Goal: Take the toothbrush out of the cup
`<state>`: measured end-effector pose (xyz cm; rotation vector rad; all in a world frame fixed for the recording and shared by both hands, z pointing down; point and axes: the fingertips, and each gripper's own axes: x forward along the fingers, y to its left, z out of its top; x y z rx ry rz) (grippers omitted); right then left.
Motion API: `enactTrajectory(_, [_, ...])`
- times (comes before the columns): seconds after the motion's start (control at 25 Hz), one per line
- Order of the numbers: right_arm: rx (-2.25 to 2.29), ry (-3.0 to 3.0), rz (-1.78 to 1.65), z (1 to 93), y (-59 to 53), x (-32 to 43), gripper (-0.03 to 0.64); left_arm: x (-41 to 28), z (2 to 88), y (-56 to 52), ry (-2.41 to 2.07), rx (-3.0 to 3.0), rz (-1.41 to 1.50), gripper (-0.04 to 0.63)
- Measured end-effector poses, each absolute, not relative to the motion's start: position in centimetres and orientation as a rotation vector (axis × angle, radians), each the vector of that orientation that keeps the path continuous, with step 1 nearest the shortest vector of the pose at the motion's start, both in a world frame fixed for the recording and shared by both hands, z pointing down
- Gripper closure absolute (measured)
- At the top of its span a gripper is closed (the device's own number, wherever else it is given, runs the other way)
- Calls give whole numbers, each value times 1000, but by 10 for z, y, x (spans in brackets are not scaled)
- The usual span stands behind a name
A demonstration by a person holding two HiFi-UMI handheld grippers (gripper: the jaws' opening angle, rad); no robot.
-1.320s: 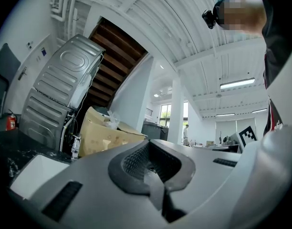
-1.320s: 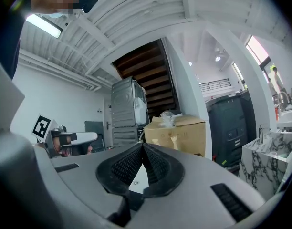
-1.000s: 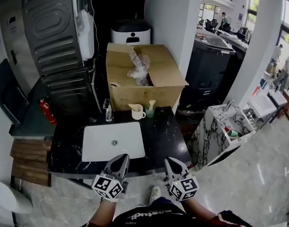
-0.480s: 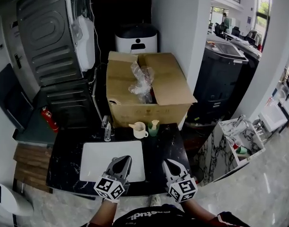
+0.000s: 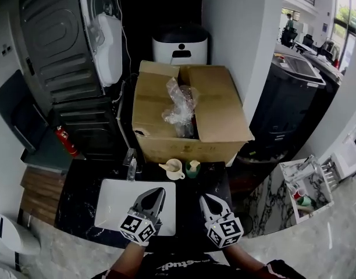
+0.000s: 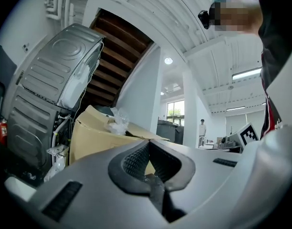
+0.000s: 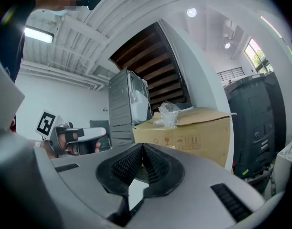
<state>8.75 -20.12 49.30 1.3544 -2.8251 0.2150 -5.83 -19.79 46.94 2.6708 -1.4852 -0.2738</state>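
Observation:
A cream cup (image 5: 175, 170) stands at the back of the black counter (image 5: 79, 196), with a pale stick that looks like the toothbrush (image 5: 164, 167) leaning out to its left. Beside it sits a small green cup (image 5: 193, 168) with something pale in it. My left gripper (image 5: 158, 189) is shut and empty over the front of the white sink (image 5: 117, 205). My right gripper (image 5: 203, 196) is shut and empty over the counter right of the sink. Both are well short of the cups. In the gripper views the left gripper (image 6: 148, 142) and the right gripper (image 7: 142, 144) have their jaws together.
A large open cardboard box (image 5: 189, 118) with crumpled plastic (image 5: 181, 103) stands right behind the cups. A faucet (image 5: 131, 166) rises at the sink's back left. A grey machine (image 5: 56, 45), a red extinguisher (image 5: 66, 141) and a white bin (image 5: 180, 44) lie beyond.
The head view has closed in on the counter. Both grippers have travelled forward, from in front of the counter's edge to over the sink and counter. Their jaws stayed shut.

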Motion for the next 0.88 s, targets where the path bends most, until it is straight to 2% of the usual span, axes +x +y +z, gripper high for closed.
enactTrajectory(0.8, [1428,-2802,169,491,-210,55,575,-85,474,-216,-1401,2662,-303,580])
enactTrajectory(0.84, [1435,-2800,171,491,-211,55,558,-86,474,-216,-1395,2668,-302,580])
enactTrajectory(0.88, [1434,-2797,173,492,-211,54,513,-87,474,-215,-1390,2673,-301,580])
